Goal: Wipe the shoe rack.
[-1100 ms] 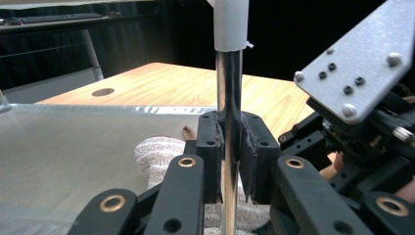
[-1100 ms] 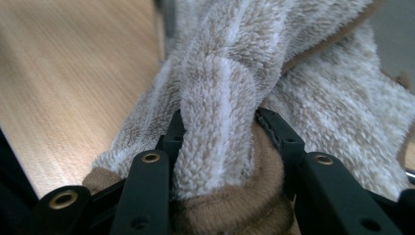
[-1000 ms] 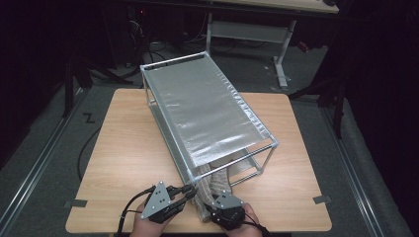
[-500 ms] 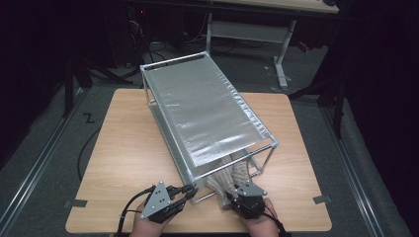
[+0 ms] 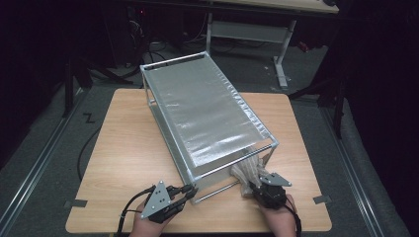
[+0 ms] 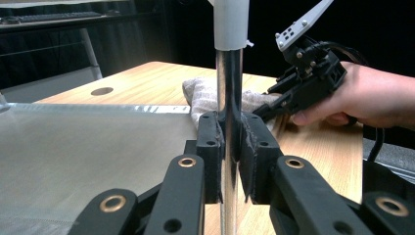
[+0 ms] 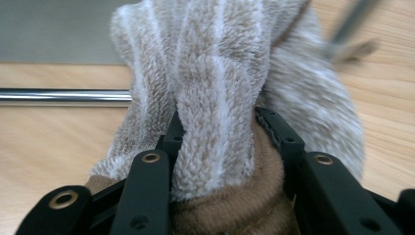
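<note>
Desk (image 5: 123,148): rack (image 5: 207,118) at frame centre, running upper left to lower right. Sock (image 5: 249,173) at rack's lower-right end. Left claw (image 5: 190,190) on rack's lower corner post; right claw (image 5: 253,186) lower right, on sock.

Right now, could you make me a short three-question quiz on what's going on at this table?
1. True or false: the left hand-held gripper is shut on the rack's metal post.
2. What does the right hand-held gripper hold? A) a fuzzy striped sock B) a sponge C) a cup
3. Fill in: the metal rack stands on a ______ table.

Key: 1 true; 2 A; 3 wooden.
</note>
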Available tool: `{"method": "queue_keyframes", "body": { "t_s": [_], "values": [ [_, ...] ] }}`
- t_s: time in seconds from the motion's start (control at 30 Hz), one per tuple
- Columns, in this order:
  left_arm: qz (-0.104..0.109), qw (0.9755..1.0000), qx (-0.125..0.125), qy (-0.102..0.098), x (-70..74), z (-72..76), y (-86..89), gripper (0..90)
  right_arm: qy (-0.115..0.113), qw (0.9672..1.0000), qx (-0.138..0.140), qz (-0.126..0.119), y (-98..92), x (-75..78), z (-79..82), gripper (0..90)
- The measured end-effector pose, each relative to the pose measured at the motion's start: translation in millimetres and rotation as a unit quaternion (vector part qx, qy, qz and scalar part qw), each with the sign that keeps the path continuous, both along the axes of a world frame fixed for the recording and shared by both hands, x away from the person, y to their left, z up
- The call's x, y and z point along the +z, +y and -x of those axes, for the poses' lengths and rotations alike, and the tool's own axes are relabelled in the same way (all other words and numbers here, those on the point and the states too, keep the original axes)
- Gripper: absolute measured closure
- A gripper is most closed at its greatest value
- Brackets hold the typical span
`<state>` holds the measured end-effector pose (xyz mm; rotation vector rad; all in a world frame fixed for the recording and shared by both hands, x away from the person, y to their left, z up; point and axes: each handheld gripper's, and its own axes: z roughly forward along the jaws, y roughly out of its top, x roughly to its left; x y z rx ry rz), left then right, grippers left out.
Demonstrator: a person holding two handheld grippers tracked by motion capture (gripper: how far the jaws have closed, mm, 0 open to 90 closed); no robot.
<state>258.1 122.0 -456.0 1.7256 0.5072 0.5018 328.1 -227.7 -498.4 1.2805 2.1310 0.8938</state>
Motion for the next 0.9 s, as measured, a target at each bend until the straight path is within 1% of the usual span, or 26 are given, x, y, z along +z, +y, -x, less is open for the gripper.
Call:
{"method": "queue_keyframes", "body": {
  "t_s": [0.07,0.13,0.3,0.5,0.57,0.77,0.87,0.9],
  "values": [
    [-0.001,1.0000,-0.002,-0.001,-0.2,0.0,-1.0,79.7,-0.001,0.9999,-0.010,-0.003,-7.3,-0.1,-2.5,61.9],
    [-0.002,1.0000,-0.003,-0.002,-0.4,0.5,-2.4,79.7,0.001,0.9998,-0.015,-0.009,-11.7,-0.6,-3.7,61.9],
    [-0.002,1.0000,-0.003,-0.001,-0.5,0.6,-2.3,79.6,-0.003,0.9999,-0.014,-0.002,-9.7,-0.5,-3.1,62.0],
    [-0.002,1.0000,-0.003,-0.001,-0.6,0.4,-2.4,79.6,-0.005,0.9999,-0.009,-0.012,-9.3,1.4,-1.2,62.7],
    [-0.002,1.0000,-0.004,-0.001,-0.5,0.1,-2.5,79.7,-0.012,0.9999,-0.003,-0.011,-7.8,3.8,1.1,62.9],
    [-0.002,0.9999,-0.012,-0.003,-0.8,-2.0,-5.8,79.7,-0.036,0.9991,0.011,-0.019,-2.2,14.4,18.2,63.1],
    [-0.001,0.9998,-0.019,-0.003,-0.8,-3.6,-9.2,79.8,-0.050,0.9982,0.013,-0.029,-2.6,21.1,29.4,63.1],
    [-0.002,0.9998,-0.021,-0.003,-0.7,-4.3,-10.7,79.8,-0.053,0.9978,0.013,-0.039,-3.2,24.2,34.1,63.2]
  ]
}}
